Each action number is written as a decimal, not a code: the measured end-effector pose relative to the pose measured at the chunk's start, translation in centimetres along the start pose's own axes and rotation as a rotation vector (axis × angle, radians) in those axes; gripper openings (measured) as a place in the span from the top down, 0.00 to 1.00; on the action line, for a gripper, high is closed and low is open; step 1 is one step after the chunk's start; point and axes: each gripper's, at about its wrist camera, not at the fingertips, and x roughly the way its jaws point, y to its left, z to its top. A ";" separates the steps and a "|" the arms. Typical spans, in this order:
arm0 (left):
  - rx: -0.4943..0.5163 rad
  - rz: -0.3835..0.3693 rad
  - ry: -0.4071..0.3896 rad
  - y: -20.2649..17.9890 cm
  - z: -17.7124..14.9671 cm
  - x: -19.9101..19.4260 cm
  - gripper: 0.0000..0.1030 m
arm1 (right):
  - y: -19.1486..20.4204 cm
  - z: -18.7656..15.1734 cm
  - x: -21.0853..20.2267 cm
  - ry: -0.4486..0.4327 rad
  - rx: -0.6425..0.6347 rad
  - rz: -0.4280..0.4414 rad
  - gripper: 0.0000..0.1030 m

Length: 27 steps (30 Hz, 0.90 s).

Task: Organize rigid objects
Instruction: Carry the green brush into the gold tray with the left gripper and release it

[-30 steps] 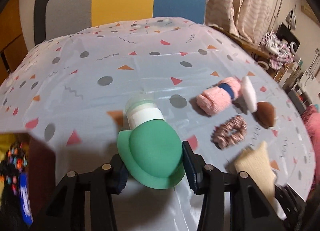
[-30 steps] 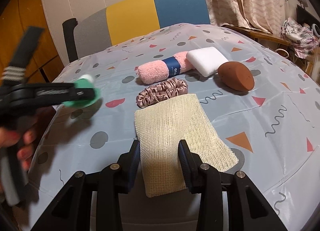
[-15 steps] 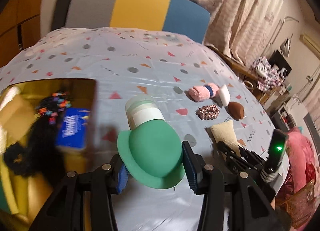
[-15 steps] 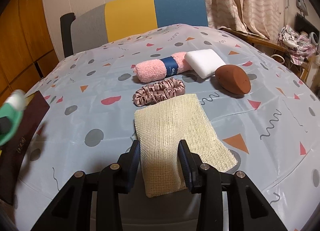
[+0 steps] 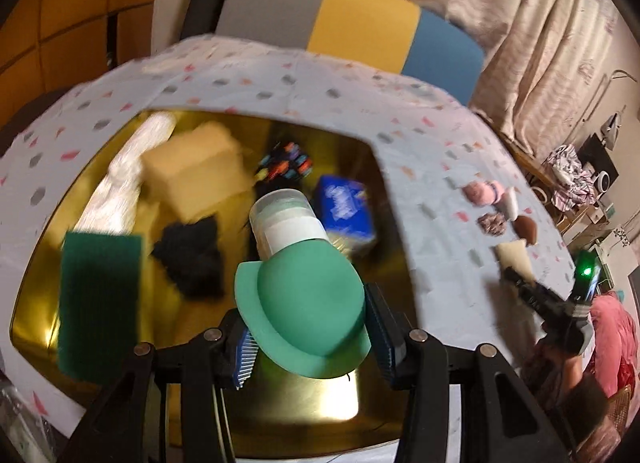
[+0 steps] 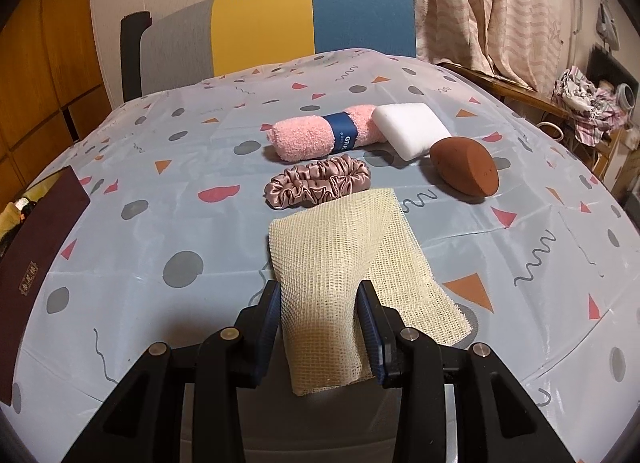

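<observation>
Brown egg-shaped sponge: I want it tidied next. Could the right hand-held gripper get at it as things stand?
Probably not yet: the right hand-held gripper is shut on the mesh cloth. Otherwise the brown sponge lies uncovered on the tablecloth.

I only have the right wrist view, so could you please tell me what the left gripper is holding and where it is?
Observer: The left gripper has its jaws shut on a green-capped bottle, above an open gold-lined box.
Operator: Thank you. What is already in that box?
Observer: A dark green scouring pad, a yellow sponge, a blue packet and something black and fuzzy.
Operator: Is my own gripper visible from there?
Observer: Yes, the right gripper shows at the right edge, on the cream mesh cloth.
</observation>
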 end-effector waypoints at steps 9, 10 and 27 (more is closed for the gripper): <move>-0.009 0.017 0.044 2.8 -1.8 0.7 0.51 | 0.6 0.0 0.1 0.005 -0.035 -0.037 0.62; -0.004 0.018 0.041 3.0 -2.0 0.6 0.50 | 0.7 0.0 0.0 0.005 -0.038 -0.041 0.62; 0.024 -0.027 -0.103 3.9 -3.6 -3.8 0.43 | 2.0 0.0 -1.2 -0.035 -0.099 -0.053 0.62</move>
